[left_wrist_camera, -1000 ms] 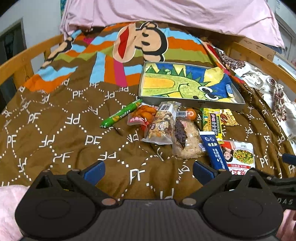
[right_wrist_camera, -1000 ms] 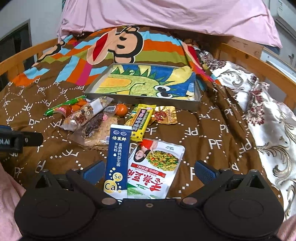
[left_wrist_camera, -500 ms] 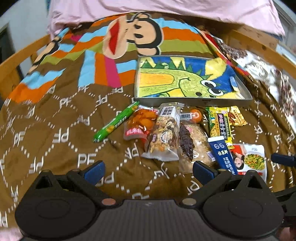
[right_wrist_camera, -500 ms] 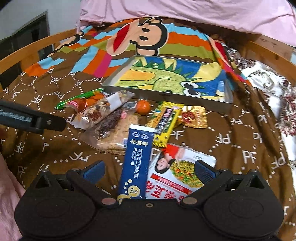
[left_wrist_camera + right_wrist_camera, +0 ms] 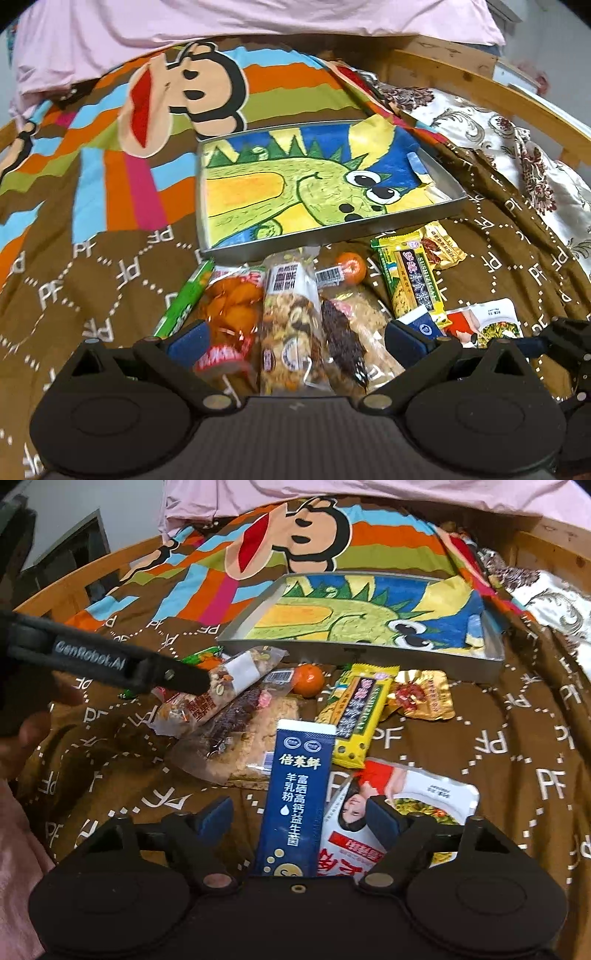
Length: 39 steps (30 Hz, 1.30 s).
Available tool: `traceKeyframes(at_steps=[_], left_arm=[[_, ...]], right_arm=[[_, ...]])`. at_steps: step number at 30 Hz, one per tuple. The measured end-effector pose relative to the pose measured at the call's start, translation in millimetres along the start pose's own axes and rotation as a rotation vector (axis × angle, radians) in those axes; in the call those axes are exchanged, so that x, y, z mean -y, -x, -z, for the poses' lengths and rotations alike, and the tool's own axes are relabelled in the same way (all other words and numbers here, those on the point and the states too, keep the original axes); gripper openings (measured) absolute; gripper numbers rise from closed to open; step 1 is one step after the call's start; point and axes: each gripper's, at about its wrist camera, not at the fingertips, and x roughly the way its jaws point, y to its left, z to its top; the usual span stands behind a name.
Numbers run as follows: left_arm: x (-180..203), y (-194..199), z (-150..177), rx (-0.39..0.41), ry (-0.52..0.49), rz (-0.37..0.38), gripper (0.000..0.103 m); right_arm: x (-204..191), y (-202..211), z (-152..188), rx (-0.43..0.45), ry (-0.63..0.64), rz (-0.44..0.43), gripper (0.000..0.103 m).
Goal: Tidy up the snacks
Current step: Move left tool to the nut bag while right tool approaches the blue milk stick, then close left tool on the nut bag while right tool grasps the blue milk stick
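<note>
A brown quilt [image 5: 110,280] printed with white "PF" letters and dotted diamonds fills the lower and middle part of both views. Toward the top centre it turns to bright stripes around a big cartoon monkey face [image 5: 184,92]. A pink pillow [image 5: 229,26] lies along the top edge of the frame. At the upper right a wooden bed rail [image 5: 491,92] curves down, with a pale floral cloth [image 5: 517,155] bunched just below it. In the right wrist view a grey wall [image 5: 85,502] shows at the upper left.
</note>
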Motion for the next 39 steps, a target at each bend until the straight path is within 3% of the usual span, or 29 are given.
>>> traceKeyframes(at_steps=[4,6,12,18,20,29,33,39], left_arm=[[-12,-12,-5,-0.030,0.014,0.048,0.102],[-18,-15,-6,-0.037,0.029,0.084,0.102],[-30,-20,-5,-0.054,0.071,0.155,0.091],[-29,-31,-5,-0.101,0.062,0.169,0.073],[-32,-38,-6,-0.120,0.085,0.183,0.061],[-47,-60,-10,-0.144,0.198,0.230,0.052],[-50,-61,-9,-0.140,0.236,0.216,0.042],[-48,-53,-5,-0.141,0.275,0.229,0.039]], right_arm=[[0,-8,-1,-0.025,-0.014,-0.011,0.071],[0,-12,-1,-0.037,-0.020,-0.008,0.062],[2,-16,0,-0.052,-0.038,-0.001,0.042],[1,-18,0,-0.042,-0.030,-0.004,0.040],[1,-19,-1,-0.035,-0.034,-0.007,0.039],[1,-27,-15,0.041,-0.060,-0.019,0.039],[0,-29,-19,0.076,-0.048,-0.013,0.039],[7,-31,-19,0.056,-0.101,-0.023,0.049]])
